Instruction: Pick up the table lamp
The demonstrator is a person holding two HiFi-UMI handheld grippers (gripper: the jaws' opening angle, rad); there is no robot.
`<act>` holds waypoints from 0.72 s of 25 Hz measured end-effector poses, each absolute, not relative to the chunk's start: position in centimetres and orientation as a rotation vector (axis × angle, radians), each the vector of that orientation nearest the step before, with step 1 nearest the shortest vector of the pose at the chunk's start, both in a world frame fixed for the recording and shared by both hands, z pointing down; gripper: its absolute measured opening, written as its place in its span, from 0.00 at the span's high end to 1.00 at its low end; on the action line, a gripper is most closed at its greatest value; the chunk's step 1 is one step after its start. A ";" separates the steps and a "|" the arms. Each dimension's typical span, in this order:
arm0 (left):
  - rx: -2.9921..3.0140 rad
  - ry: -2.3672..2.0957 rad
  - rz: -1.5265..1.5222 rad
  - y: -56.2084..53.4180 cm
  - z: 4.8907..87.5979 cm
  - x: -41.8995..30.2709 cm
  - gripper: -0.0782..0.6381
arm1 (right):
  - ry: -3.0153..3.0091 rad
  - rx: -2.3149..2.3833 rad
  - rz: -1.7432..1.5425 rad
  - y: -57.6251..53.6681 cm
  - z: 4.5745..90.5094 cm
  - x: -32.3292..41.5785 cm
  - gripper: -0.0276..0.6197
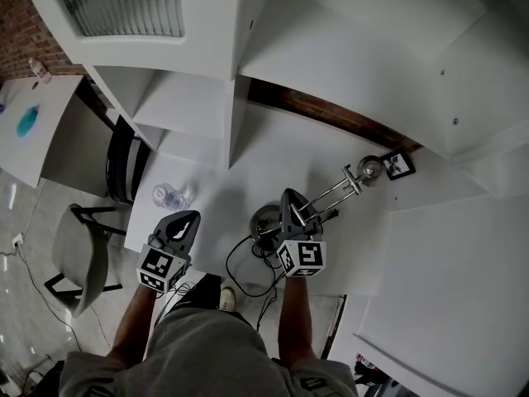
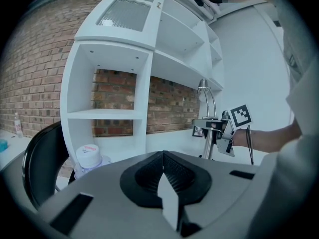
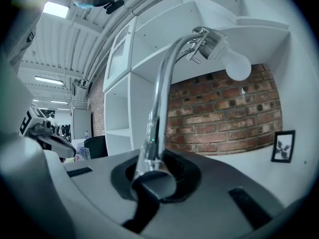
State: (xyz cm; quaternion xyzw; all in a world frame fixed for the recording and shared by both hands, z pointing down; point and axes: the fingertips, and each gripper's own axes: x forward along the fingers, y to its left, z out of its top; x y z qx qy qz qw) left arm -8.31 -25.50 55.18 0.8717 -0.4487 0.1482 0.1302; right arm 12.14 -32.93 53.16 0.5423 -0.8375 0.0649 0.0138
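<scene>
Right gripper [image 3: 149, 176] clamps table lamp [image 3: 162, 83] stem; left gripper [image 2: 163, 180] pinched together, empty. Lift level, slowly (cord [image 1: 228, 265] trails below lamp).

Bottle [image 1: 169, 195] on desk [image 1: 248, 160], left, near shelf [image 1: 194, 106]. Frame [image 1: 399, 165] far right, by brick wall [image 1: 331, 116]. Chair [image 1: 83, 259] left of desk.

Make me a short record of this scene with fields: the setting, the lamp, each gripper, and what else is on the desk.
Setting: white desk under white shelves, brick wall behind
Table lamp: chrome arm, bare bulb at its top
Right gripper: jaws shut on the lamp's arm
Left gripper: jaws shut, empty, held left of the lamp
Also on desk: water bottle, small picture frame
</scene>
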 end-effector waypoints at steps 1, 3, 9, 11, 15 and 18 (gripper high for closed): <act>2.539 -1.305 0.426 -25.3 55.0 -8.3 0.89 | -2.610 1.691 0.189 -32.5 52.7 12.2 0.93; 2.550 -1.307 0.419 -24.8 54.5 -8.3 0.89 | -2.610 1.695 0.158 -31.8 51.7 12.3 0.93; 2.550 -1.328 0.388 -22.6 53.3 -8.9 0.89 | -2.610 1.709 0.144 -28.9 48.3 13.0 0.93; 2.560 -1.335 0.370 -21.9 52.6 -8.9 0.89 | -2.614 1.724 0.148 -27.6 47.3 13.4 0.93; 2.604 -1.348 0.316 -20.6 50.5 -8.4 0.89 | -2.630 1.735 0.145 -24.7 45.6 14.0 0.93; 2.614 -1.333 0.260 -19.0 49.1 -7.9 0.89 | -2.625 1.744 0.138 -22.3 44.7 14.6 0.93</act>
